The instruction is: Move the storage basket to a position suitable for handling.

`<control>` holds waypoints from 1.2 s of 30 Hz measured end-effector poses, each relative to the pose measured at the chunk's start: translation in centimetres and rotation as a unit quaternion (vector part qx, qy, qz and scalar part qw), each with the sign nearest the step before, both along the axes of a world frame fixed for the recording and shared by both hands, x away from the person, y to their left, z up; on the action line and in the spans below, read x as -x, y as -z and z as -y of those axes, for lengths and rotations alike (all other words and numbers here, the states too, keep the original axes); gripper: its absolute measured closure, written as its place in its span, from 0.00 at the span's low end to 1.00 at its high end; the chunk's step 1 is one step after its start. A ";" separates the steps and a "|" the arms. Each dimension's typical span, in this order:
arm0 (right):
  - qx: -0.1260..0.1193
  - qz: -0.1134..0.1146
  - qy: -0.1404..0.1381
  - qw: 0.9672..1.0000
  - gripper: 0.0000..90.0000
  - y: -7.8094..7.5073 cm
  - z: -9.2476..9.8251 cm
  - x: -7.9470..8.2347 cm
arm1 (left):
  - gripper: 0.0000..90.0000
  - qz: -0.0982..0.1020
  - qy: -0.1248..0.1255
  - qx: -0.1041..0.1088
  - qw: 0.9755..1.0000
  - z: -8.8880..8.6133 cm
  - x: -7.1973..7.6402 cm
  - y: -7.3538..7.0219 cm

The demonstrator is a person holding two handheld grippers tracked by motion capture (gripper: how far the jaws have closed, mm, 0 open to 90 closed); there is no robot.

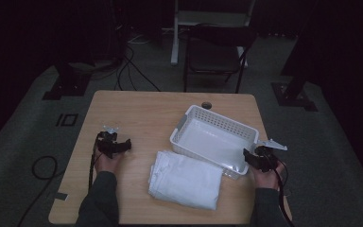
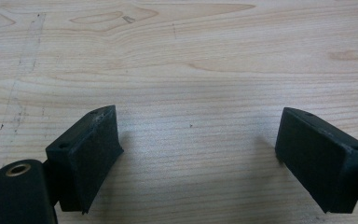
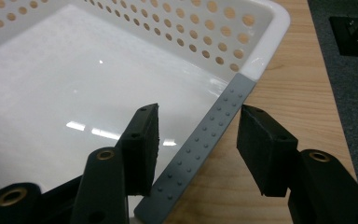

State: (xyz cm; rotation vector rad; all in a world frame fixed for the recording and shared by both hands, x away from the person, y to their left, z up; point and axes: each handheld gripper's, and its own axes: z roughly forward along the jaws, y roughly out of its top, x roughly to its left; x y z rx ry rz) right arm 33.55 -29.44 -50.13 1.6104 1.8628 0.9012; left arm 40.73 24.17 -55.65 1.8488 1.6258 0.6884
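A white perforated basket [image 1: 217,118] stands on the right half of the wooden table [image 1: 137,113], with nothing inside it. A folded white cloth [image 1: 185,179] lies in front of it near the table's front edge. My right gripper [image 1: 246,156] is at the basket's near right corner. In the right gripper view its jaws [image 3: 198,116] straddle the grey dotted handle strip [image 3: 223,109] of the basket's rim [image 3: 261,60], with a gap on each side, so it is open. My left gripper [image 1: 125,144] hovers low over bare wood [image 2: 191,56] at the left, open [image 2: 198,135] and holding nothing.
A small round hole [image 1: 206,105] sits in the table behind the basket. A dark chair [image 1: 217,52] and a white stand are beyond the far edge. Cables [image 1: 132,71] trail over the grey floor at the left and back.
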 end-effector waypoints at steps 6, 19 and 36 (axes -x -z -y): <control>-0.016 -0.011 -0.002 1.000 0.61 0.6 -0.1 -0.8 | 0.20 -0.008 0.007 -0.001 1.000 -0.2 0.2 -0.3; -0.005 -0.014 -0.002 1.000 0.64 0.4 -0.9 -2.3 | 0.41 0.006 0.038 0.015 0.999 0.9 1.5 -1.4; -0.008 -0.017 -0.003 1.000 0.59 -0.1 -1.8 -1.8 | 0.45 0.041 0.089 0.045 0.994 3.9 2.5 -4.7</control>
